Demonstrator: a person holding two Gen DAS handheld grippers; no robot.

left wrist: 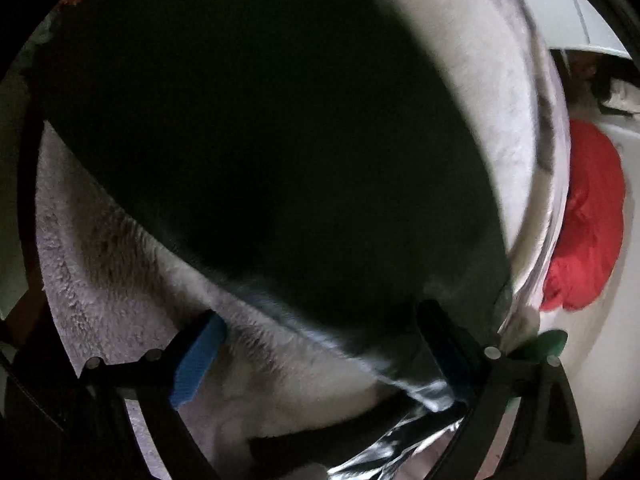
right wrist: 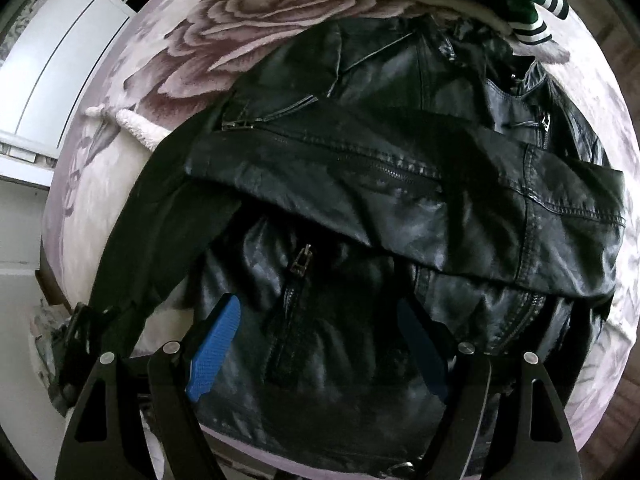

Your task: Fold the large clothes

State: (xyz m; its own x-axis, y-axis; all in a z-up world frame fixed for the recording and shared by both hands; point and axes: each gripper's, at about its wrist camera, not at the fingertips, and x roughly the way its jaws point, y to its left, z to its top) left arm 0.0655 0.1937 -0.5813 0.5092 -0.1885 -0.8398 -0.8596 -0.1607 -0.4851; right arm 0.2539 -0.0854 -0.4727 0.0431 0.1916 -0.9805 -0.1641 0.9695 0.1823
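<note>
A black leather jacket (right wrist: 360, 208) lies on a rose-patterned blanket (right wrist: 256, 12), one sleeve folded across its front. My right gripper (right wrist: 320, 344) hovers open over the jacket's lower front, blue pads apart on either side of the zipper, holding nothing. In the left wrist view the jacket (left wrist: 260, 140) fills most of the frame as a dark blurred mass. My left gripper (left wrist: 320, 356) has its jaws spread wide; the jacket's shiny edge drapes against the right finger (left wrist: 444, 344). The blue pad (left wrist: 198, 360) of the left finger is bare.
A red garment (left wrist: 588, 216) lies past the blanket's edge on the right of the left wrist view. A green and white striped garment (right wrist: 520, 4) sits at the far edge of the blanket. A white cabinet (right wrist: 60, 60) stands at the left.
</note>
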